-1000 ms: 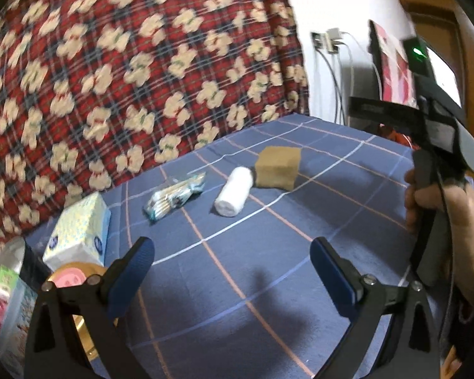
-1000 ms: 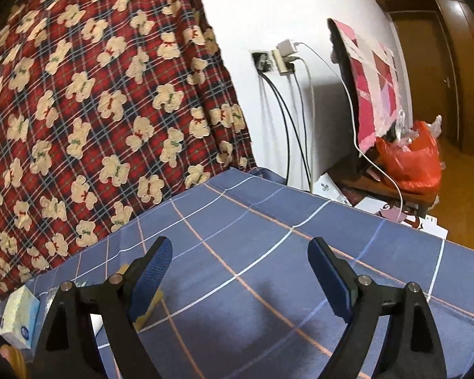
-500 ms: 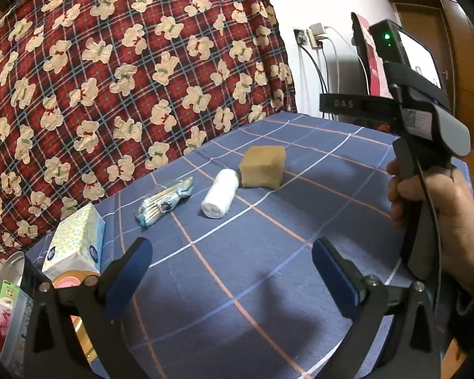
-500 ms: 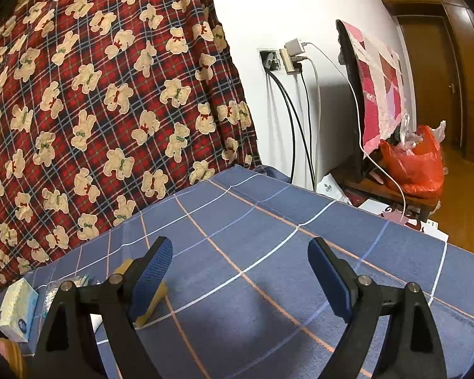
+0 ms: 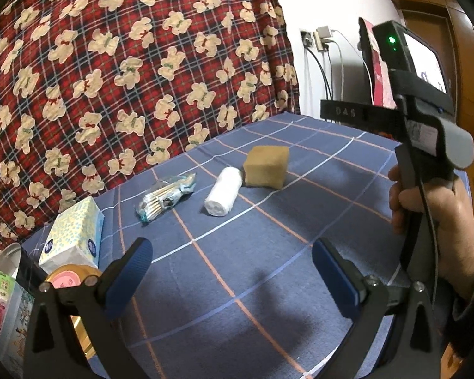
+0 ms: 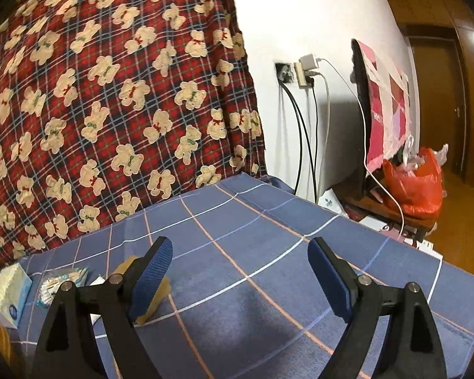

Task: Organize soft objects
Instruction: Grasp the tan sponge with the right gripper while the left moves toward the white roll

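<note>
My left tongs (image 5: 227, 271) and right tongs (image 6: 240, 271) both stand released, nothing between them. The brown sponge (image 5: 265, 166) sits on the blue checked bed (image 5: 300, 221), touching the white roll (image 5: 223, 191) at its left; the bag of cotton swabs (image 5: 166, 197) lies further left of the sponge, the tissue box (image 5: 74, 233) beyond. The sponge is a squat tan block with blunt corners. I judge it light and squashy, best pinched across two flat sides

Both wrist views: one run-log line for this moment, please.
left gripper: open, empty | right gripper: open, empty | sponge, white roll, swab packet: untouched on bedspread
</note>
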Demonstrator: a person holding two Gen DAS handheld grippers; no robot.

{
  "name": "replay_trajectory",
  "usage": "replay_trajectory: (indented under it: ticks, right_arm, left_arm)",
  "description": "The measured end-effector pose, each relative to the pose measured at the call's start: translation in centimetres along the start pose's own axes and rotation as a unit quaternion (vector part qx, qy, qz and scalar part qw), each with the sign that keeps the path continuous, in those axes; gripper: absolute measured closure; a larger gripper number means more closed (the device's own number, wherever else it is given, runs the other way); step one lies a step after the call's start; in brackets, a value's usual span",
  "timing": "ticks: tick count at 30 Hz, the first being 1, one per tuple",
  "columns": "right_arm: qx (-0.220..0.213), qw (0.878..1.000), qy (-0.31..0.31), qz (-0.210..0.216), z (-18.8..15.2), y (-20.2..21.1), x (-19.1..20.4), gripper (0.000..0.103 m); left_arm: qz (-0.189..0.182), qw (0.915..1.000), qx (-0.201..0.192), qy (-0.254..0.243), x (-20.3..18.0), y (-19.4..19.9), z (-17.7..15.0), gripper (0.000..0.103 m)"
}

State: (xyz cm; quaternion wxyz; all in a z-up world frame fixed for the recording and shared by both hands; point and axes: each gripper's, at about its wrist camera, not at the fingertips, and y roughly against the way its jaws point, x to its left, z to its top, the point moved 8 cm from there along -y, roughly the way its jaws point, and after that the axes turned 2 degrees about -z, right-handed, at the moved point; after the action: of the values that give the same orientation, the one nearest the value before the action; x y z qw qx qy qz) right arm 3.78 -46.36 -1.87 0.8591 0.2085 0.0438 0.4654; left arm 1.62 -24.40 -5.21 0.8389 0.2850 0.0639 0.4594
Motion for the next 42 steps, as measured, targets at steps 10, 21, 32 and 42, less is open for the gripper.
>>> replay_trajectory:
  ticks: [10,21,32,42]
  right_arm:
    - [0.009,0.999,0.03,0.03,-0.3,-0.2,1.8,0.014]
    - [0.024,0.998,0.022,0.045,-0.8,-0.4,2.4,0.014]
    - [0.111,0.976,0.075,0.17,-4.3,0.3,10.0,0.014]
    - [0.187,0.954,0.062,0.224,-6.9,-0.3,14.8,0.021]
  left_arm:
    - [-0.002,0.9992,0.01,0.038,1.5,-0.3,-0.2,0.001]
    - [-0.01,0.9955,0.038,0.086,3.1,-1.3,-0.8,0.001]
    - [0.028,0.9933,0.035,0.107,5.9,-1.7,-0.8,0.001]
    - [0.067,0.9921,0.018,0.104,9.1,-1.0,-0.2,0.007]
